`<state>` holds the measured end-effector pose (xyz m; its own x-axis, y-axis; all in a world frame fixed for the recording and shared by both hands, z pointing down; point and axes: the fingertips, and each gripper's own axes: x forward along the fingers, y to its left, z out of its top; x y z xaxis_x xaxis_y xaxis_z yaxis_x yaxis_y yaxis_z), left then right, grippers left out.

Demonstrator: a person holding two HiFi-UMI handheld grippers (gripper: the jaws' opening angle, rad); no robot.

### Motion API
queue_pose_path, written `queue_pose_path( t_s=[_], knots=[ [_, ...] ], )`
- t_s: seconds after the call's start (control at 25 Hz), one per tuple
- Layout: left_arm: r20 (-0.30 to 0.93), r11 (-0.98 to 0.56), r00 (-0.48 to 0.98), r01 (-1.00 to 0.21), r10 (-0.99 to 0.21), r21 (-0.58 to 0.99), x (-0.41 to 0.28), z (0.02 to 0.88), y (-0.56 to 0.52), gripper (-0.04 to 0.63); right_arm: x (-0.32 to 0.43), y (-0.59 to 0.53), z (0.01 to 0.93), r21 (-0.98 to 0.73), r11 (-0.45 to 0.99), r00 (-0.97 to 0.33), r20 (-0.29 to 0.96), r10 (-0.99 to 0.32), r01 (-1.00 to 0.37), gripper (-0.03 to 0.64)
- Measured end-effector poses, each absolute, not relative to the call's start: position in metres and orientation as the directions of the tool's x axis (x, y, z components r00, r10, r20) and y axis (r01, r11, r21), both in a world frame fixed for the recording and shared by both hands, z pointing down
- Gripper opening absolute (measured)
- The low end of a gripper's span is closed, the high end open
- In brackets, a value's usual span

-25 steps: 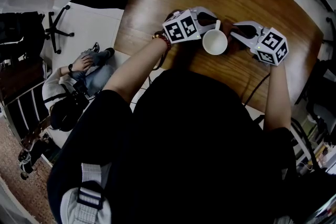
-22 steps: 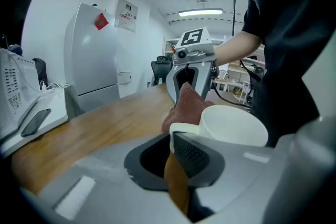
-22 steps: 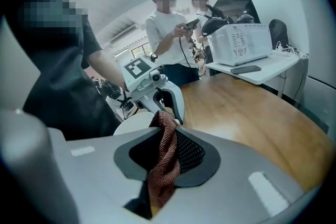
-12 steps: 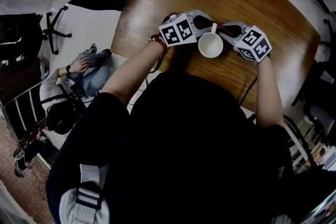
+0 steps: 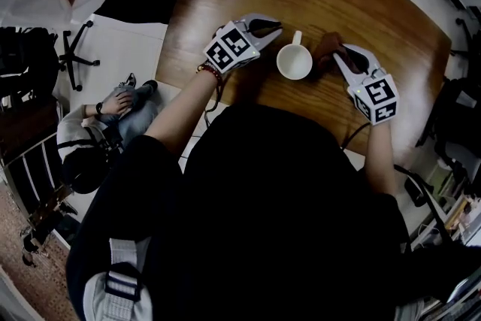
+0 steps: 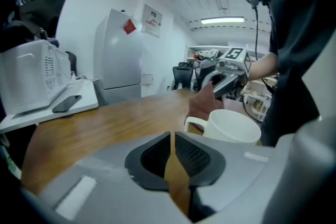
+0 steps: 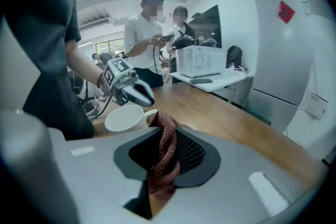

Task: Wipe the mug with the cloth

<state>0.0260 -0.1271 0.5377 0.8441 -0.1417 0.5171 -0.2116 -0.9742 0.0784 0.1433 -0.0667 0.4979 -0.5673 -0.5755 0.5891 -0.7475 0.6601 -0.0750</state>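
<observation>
A white mug (image 5: 294, 62) stands upright on the wooden bench (image 5: 361, 4), handle pointing away from the person, ahead and to the right of the left jaws and ahead and to the left of the right jaws. The right gripper (image 5: 343, 53) pinches a reddish-brown cloth (image 7: 165, 152), bunched just beside the mug; whether it touches is unclear. The left gripper (image 5: 273, 28) is empty, jaws pressed together, apart from the mug. Wiping looks about to begin: the left jaws would need to spread and steady the mug while the cloth is brought against its wall. Nothing on the bench blocks either approach. Two people (image 7: 149, 34) stand beyond it.
</observation>
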Motion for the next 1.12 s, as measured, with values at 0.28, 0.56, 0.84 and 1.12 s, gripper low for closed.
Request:
queue_pose_path(
  t_s=[0.28, 0.56, 0.84, 1.12],
  knots=[
    [0.421, -0.904, 0.839, -0.417, -0.345, 0.090, -0.017, 0.492, -0.125, 0.008, 0.164, 0.006, 0.501, -0.075, 0.626, -0.507, 0.664, -0.550, -0.777, 0.072],
    [0.359, -0.869, 0.849, -0.466, -0.387, 0.167, -0.024, 0.474, -0.107, 0.005, 0.147, 0.006, 0.583, 0.049, 0.624, -0.363, 0.777, -0.515, -0.780, 0.080],
    [0.316, -0.854, 0.856, -0.482, -0.410, 0.198, -0.036, 0.461, -0.094, 0.005, 0.155, -0.001, 0.570, 0.067, 0.531, -0.327, 0.722, -0.610, -0.845, 0.092],
    [0.261, -0.819, 0.864, -0.495, -0.430, 0.291, -0.040, 0.458, -0.094, 0.005, 0.165, 0.015, 0.522, -0.142, 0.462, -0.450, 0.588, -0.672, -0.876, 0.236]
  ],
)
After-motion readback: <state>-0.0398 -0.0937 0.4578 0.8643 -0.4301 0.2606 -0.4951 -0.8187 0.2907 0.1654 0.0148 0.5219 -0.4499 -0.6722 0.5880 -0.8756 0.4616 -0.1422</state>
